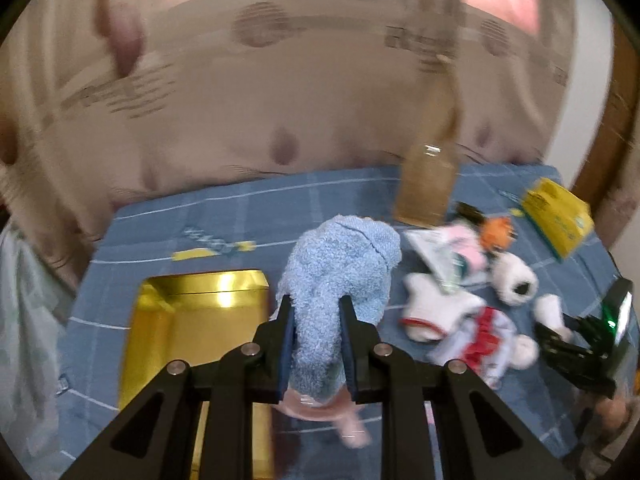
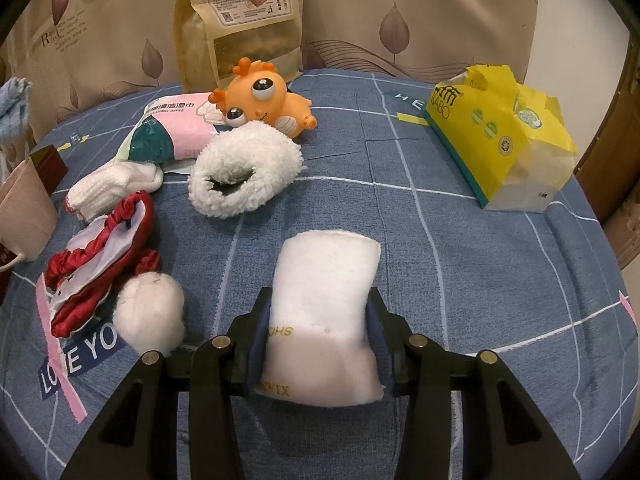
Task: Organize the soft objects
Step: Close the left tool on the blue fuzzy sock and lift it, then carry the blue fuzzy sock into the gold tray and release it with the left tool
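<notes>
The yellow tissue pack (image 2: 496, 128) reads "BABO", the blue cloth (image 2: 460, 240) carries "LOVE YO" on a dark label, the pink wipes packet (image 2: 176, 132) says "WIPES", and the curtain (image 2: 420, 12) shows "love"

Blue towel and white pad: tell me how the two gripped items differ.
The blue towel is fluffy terry bunched into a lump; the white pad is smooth, flat and rectangular. The towel is plain; the pad carries gold lettering. The towel is pinched narrow by the left gripper; the pad fills a wider gap in the right gripper. Both are soft and held above the blue cloth.
</notes>
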### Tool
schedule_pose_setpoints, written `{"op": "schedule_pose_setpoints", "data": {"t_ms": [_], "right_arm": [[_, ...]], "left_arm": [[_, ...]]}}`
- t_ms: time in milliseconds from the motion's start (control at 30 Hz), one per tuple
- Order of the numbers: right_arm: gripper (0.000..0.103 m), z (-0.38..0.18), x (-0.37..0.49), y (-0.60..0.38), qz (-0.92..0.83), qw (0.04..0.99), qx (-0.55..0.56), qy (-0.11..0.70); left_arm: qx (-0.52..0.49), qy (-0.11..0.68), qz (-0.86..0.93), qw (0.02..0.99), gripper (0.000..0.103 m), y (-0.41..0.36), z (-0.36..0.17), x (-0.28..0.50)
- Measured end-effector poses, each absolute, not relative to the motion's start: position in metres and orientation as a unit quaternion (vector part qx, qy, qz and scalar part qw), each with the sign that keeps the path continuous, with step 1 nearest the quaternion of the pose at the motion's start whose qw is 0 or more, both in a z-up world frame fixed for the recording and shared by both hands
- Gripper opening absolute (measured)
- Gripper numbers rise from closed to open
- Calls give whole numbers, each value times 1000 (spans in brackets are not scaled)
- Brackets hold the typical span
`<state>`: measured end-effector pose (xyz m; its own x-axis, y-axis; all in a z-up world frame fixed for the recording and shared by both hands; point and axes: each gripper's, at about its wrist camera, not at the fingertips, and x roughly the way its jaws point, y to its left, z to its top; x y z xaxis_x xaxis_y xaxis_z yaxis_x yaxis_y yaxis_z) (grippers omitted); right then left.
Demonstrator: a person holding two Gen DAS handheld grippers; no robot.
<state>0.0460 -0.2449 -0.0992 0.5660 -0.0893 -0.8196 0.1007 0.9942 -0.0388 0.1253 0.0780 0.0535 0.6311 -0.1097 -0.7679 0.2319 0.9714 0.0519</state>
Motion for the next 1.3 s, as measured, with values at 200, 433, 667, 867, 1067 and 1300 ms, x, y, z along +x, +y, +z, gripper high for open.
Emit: {"op": "schedule_pose_setpoints", "data": {"t_ms": [200,433,667,867,1067,1300], "right_arm": [[43,-100,46,-244,-56,885,0,461],[43,-100,46,-243,-58,886,0,461],[44,-101,46,-243,-58,886,-2,460],[44,-101,45,-243,-58,886,-1,459],[44,-101,45,-243,-58,887,-2,459],[45,-101,45,-243,-58,887,-2,458]], "left_arm": [[63,428,-21,901,21,141,43,151],[49,462,33,885,21,197,6,180],[39,487,54,871,21,217,-26,197],[32,502,63,862,21,223,-45,209],[26,517,81,852,21,229,-64,218],[31,520,88,849,31,229,-67,219]]}}
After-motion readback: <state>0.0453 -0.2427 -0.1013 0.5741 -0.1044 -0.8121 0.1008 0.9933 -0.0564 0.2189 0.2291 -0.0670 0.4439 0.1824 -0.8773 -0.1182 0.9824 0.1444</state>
